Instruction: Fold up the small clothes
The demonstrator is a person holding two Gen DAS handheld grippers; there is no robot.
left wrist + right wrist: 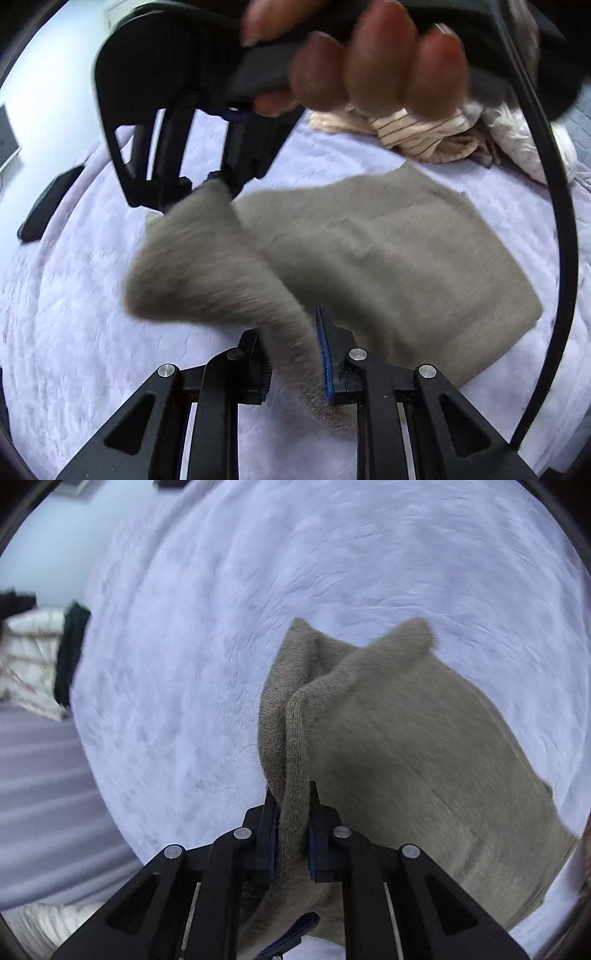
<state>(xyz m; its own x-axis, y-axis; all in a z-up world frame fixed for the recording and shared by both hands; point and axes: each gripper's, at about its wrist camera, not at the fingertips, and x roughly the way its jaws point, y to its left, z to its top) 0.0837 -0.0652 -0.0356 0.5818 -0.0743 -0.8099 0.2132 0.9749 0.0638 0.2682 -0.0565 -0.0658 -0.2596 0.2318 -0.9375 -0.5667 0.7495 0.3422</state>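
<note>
While grey cloth (pixel 388 258) drapes between, left gripper (pixel 295 354) jaws pinching it, right gripper (pixel 291 827) likewise.

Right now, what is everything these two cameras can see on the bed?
Grey-brown garment: one, on the bedcover, one edge lifted by both grippers.
Bedcover: one, pale lilac, under everything.
Pile of clothes: cream and striped, behind the garment.
Dark flat object: one, black, at the bedcover's left edge; what it is, unclear.
Left gripper: black, shut on the garment.
Right gripper: black, shut on the garment's folded edge.
Person's hand: holding the right gripper's handle.
</note>
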